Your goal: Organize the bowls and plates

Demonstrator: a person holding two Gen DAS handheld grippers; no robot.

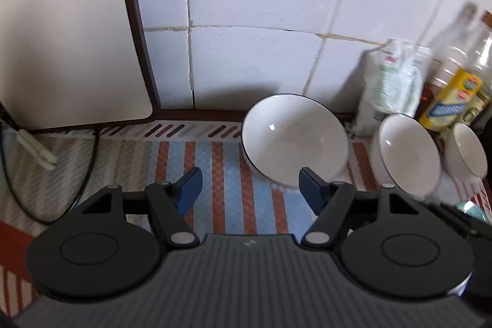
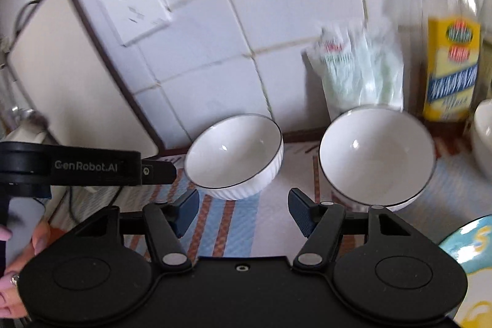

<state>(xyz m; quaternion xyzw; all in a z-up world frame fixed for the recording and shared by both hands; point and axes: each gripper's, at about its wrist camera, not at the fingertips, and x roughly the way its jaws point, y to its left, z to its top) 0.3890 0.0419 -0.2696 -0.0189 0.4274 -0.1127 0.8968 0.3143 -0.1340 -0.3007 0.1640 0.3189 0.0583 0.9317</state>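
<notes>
Three black-rimmed white bowls sit in a row on the striped mat; the leftmost bowl (image 1: 295, 140) lies at one o'clock of the left gripper (image 1: 250, 189), whose jaws are spread and empty. Best to straddle its near rim squarely before closing. The right gripper (image 2: 243, 211), likewise spread and empty, faces the gap between two bowls.

You're working in home kitchen. White wall tiles (image 1: 255, 63) with cracked grout behind counter. Wall socket (image 2: 135, 5) on tiles, cord running from it. Striped mat (image 1: 221, 174) covers countertop. White bowls (image 2: 233, 156) standing on it. Oil bottle with yellow label (image 2: 452, 63) and food packet (image 2: 363, 69) against wall. Cutting board (image 1: 67, 26) leaning on wall at your left.
</notes>
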